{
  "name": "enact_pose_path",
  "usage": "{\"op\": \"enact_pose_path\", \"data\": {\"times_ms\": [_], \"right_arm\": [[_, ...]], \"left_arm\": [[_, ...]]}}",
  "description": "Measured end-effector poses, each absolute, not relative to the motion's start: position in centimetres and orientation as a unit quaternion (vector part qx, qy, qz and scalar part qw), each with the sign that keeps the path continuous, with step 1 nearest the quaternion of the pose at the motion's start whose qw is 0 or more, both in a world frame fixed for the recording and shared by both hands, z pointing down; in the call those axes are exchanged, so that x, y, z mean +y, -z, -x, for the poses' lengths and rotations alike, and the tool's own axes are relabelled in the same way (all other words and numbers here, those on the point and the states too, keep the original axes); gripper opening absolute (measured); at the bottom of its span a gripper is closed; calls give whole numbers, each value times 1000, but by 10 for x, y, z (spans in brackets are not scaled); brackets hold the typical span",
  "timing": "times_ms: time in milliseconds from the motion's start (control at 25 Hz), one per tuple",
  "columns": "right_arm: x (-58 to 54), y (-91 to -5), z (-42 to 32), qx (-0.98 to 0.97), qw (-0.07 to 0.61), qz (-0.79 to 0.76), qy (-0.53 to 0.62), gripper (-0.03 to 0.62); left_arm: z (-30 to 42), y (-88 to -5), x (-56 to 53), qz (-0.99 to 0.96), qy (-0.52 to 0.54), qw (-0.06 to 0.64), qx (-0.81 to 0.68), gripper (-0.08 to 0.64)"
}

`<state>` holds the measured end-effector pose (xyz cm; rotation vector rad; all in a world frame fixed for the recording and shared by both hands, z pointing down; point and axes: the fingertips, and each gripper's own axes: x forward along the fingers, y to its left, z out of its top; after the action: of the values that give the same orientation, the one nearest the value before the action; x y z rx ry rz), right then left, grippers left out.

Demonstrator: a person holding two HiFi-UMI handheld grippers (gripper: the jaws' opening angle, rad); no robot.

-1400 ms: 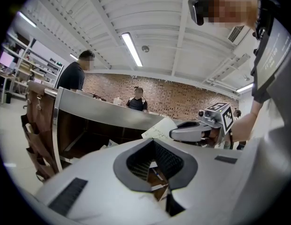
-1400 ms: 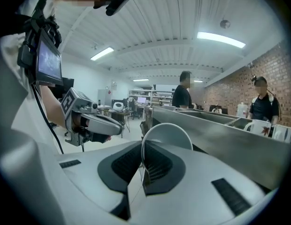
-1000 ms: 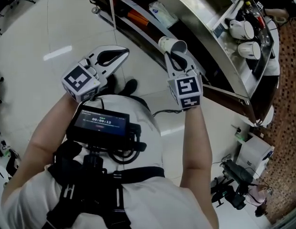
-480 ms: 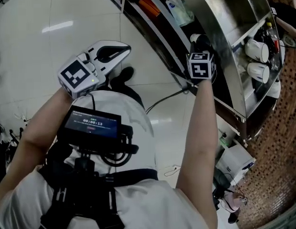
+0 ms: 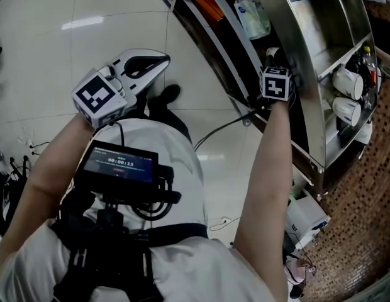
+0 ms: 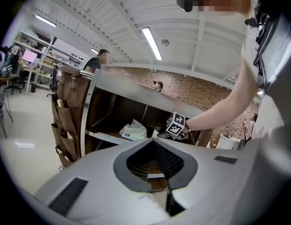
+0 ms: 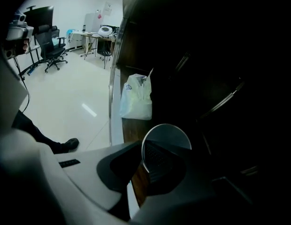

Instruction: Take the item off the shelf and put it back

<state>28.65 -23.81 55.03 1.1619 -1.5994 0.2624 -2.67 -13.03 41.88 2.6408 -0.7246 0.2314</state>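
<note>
We have the cup well inside the shelf (image 5: 306, 74), so only letting go and backing out seems left. Outside the shelf, our left gripper (image 6: 168, 191) is pressed together, empty. Our right gripper (image 7: 146, 159) pinches the cup (image 7: 167, 138) by its rim, jaws opening.

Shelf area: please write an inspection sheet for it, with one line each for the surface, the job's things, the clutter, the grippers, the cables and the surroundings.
Surface: wooden shelf board, bare near the edge and dark further in.
Job's things: cup, mouth towards the right gripper's camera, low over the board; whether it touches the board cannot be told.
Clutter: white pack on the same board; white cups in another compartment.
Grippers: right gripper inside the shelf, jaws opening, cup wall between them; left gripper shut, empty, away from the shelf.
Cables: one dark cable below the right arm.
Surroundings: tiled floor; office chair further back.
</note>
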Motion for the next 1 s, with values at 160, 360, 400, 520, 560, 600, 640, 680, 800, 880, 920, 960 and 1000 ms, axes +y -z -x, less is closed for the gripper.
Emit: {"op": "enact_pose_path", "data": {"times_ms": [160,360,400,520,560,600,640,680,800,880,920,960,1000], "right_arm": [[-242,-547,-290,-667,546,-497,-95,91],[-247,-534,-293,-656,549,-515,-55,91],[-248,-532,-294,-654,548,-520,-46,91],[-247,-523,-296,-649,535,-540,-25,91],[-246,-520,-295,-650,527,-547,-20,91],[-244,-516,-292,-653,516,-554,-17,91],[-242,-512,-289,-657,505,-560,-16,91],[-239,-508,-285,-662,491,-566,-17,91],[-227,-498,-269,-682,447,-578,-25,91],[-216,-491,-256,-697,415,-584,-38,91],[-210,-487,-249,-705,398,-586,-44,90],[-204,-484,-242,-713,381,-587,-49,87],[-197,-480,-235,-721,365,-587,-53,71]], "left_arm": [[25,-417,-132,-943,-82,195,-258,9],[22,-415,-130,-944,-84,196,-251,9],[22,-416,-130,-945,-84,194,-251,9],[23,-414,-129,-944,-87,198,-251,8],[24,-415,-130,-945,-87,192,-252,9],[26,-417,-130,-946,-87,186,-252,9],[26,-417,-130,-946,-88,184,-252,9],[25,-415,-130,-946,-87,186,-251,9],[23,-410,-129,-947,-85,188,-246,9],[21,-404,-128,-948,-85,191,-241,9],[20,-403,-128,-948,-86,190,-239,8],[19,-401,-127,-949,-86,189,-237,9],[18,-399,-126,-950,-87,187,-235,8]]}}
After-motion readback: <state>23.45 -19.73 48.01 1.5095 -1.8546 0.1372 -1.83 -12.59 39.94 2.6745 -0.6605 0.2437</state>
